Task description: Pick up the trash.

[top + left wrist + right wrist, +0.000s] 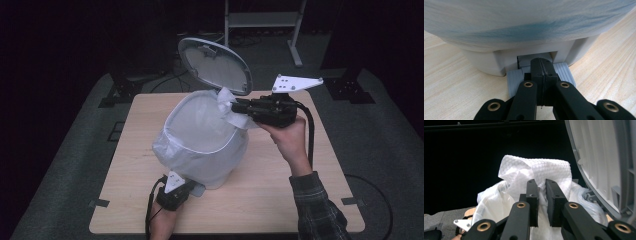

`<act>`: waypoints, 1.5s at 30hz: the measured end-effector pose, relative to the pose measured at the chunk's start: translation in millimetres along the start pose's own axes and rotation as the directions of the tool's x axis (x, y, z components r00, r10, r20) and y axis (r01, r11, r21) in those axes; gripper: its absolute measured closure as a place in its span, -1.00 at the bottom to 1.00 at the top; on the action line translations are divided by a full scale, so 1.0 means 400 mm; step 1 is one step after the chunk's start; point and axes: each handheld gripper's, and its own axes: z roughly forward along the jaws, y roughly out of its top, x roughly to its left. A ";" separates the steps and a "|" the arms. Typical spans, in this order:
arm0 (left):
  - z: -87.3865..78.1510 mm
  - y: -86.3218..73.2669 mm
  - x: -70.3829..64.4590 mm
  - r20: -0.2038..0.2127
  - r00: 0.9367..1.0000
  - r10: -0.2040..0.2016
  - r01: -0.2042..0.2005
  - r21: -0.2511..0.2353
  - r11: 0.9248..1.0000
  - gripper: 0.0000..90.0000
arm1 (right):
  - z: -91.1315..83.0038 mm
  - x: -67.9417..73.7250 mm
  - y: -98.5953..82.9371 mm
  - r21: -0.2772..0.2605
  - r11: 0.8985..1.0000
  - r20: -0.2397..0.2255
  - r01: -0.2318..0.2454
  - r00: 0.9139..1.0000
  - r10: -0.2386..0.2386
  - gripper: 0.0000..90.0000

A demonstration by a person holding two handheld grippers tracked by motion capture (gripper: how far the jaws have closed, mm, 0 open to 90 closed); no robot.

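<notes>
The right tool (239, 106) pinches a crumpled paper towel (536, 173) just over the bin (200, 145) on the desk (280, 200). The left tool (540, 65), jaws closed empty, presses the pedal (515, 80) at the bin's base, holding the lid (215, 65) up.

Raised lid (215, 65) walls the far rim; bin mouth (197, 125) open.

From the high view we see a dim room: light falls from above onto the pale wooden surface (280, 200), while everything around it sinks into near black. The white bin liner (200, 145) is the brightest patch, slightly washed out. Shadows are soft. In the left gripper view the liner overhead is blurred and the near jaws are soft. In the right gripper view the paper towel (536, 170) glows against a black background.
</notes>
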 end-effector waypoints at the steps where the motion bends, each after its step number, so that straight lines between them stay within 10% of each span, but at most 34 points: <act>1: 0.000 0.000 0.000 -0.001 1.000 0.001 -0.001 0.000 1.000 1.00 | 0.003 0.001 0.002 0.000 1.000 0.000 -0.001 1.000 0.001 0.79; 45: 0.000 0.000 -0.005 -0.014 1.000 0.019 -0.019 0.001 1.000 1.00 | 0.186 0.048 0.056 0.019 0.999 -0.017 0.048 0.999 -0.047 0.67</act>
